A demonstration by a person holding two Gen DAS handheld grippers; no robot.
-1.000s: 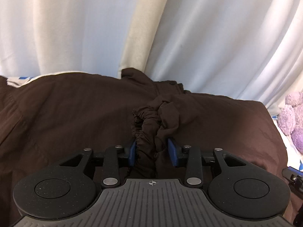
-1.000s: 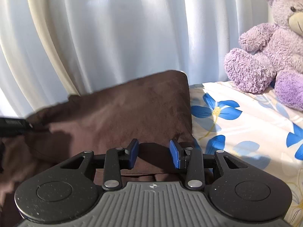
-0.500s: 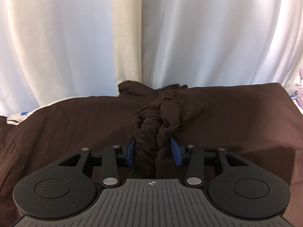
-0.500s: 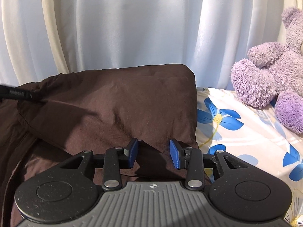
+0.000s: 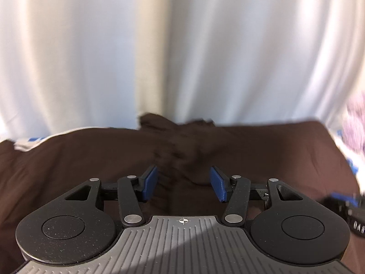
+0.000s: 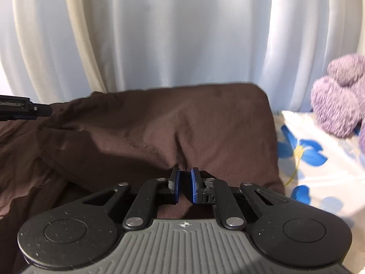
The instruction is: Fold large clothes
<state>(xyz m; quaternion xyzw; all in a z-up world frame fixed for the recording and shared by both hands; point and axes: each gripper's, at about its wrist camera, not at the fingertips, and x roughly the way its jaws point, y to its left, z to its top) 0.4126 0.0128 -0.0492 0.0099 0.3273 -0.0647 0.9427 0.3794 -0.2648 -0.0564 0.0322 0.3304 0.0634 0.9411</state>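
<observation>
A large dark brown garment (image 5: 79, 159) lies spread over the bed. Its gathered, bunched band (image 5: 180, 153) runs up from between the blue pads of my left gripper (image 5: 183, 182). Those jaws are opening and stand wide, with the bunch between them but not pressed. In the right wrist view the same garment (image 6: 159, 125) shows a folded slab with a corner at the right. My right gripper (image 6: 185, 187) is closing, its pads almost together on a pinch of brown cloth, and a crease rises from them. A dark finger of the left gripper (image 6: 25, 108) pokes in at the left edge.
White and cream curtains (image 6: 171, 34) hang close behind the bed. A purple teddy bear (image 6: 337, 100) sits at the right on a white sheet with blue flowers (image 6: 303, 153). Part of the right gripper (image 5: 349, 207) shows at the right edge of the left wrist view.
The left jaws have spread apart, off the gathered band they were squeezing. The right jaws have come together on the cloth. Both views have swung, and the teddy bear now sits further right.
</observation>
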